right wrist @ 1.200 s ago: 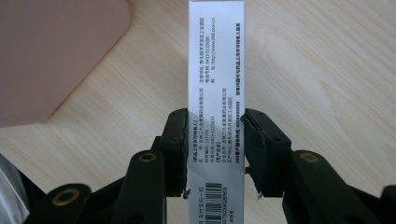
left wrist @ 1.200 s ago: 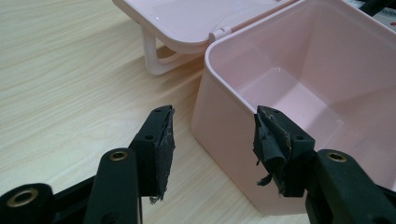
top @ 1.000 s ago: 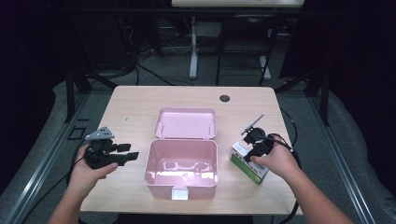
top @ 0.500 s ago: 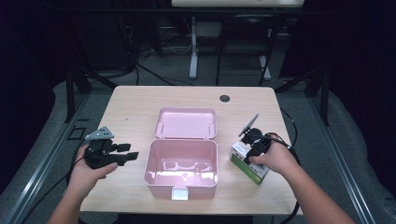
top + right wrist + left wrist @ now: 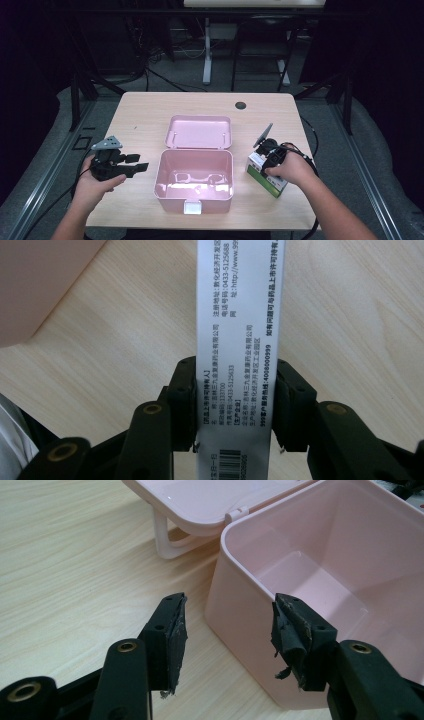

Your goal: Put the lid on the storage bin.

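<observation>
Fingers (image 5: 182, 400) clamp the carton (image 5: 240, 340) beside the empty pink box (image 5: 194, 177).

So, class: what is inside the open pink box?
The pink box holds no objects; only its moulded floor shows. The front wall hides the nearest strip of floor. The right gripper clamps the medicine carton beside it.

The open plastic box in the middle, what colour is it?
Pale pink plastic box, clearest in the high view.
</observation>
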{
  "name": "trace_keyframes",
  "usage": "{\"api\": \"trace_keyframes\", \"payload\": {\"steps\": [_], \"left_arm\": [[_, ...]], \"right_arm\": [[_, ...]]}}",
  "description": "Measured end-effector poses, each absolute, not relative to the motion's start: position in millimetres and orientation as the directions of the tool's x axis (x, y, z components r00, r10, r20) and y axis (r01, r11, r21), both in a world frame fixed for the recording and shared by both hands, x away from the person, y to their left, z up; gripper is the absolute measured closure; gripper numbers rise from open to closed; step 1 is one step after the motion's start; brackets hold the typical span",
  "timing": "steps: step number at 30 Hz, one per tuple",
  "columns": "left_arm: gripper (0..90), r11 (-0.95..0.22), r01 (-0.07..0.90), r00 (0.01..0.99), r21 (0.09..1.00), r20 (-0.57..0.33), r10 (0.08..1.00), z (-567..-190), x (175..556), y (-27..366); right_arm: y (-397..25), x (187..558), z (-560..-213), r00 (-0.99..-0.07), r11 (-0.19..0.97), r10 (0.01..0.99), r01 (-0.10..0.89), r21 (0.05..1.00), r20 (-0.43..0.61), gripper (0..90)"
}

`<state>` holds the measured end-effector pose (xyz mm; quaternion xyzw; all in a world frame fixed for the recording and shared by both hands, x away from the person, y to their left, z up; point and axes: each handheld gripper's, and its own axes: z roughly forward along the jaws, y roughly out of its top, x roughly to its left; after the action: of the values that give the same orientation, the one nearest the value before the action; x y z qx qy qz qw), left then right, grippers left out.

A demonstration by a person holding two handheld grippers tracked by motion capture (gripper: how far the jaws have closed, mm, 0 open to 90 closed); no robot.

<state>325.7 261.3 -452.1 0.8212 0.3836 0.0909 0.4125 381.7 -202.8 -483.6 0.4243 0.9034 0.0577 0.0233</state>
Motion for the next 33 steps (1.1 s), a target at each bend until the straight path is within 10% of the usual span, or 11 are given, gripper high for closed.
{"api": "trace_keyframes", "payload": {"steps": [33], "left_arm": [[47.7,-0.366,0.556,0.690,0.746,-0.169,0.704,-452.5,325.9,260.9]], "right_arm": [[-198.5,381.9,-479.8,-0.644,0.640,0.765,0.761,0.110,0.009,61.6]]}}
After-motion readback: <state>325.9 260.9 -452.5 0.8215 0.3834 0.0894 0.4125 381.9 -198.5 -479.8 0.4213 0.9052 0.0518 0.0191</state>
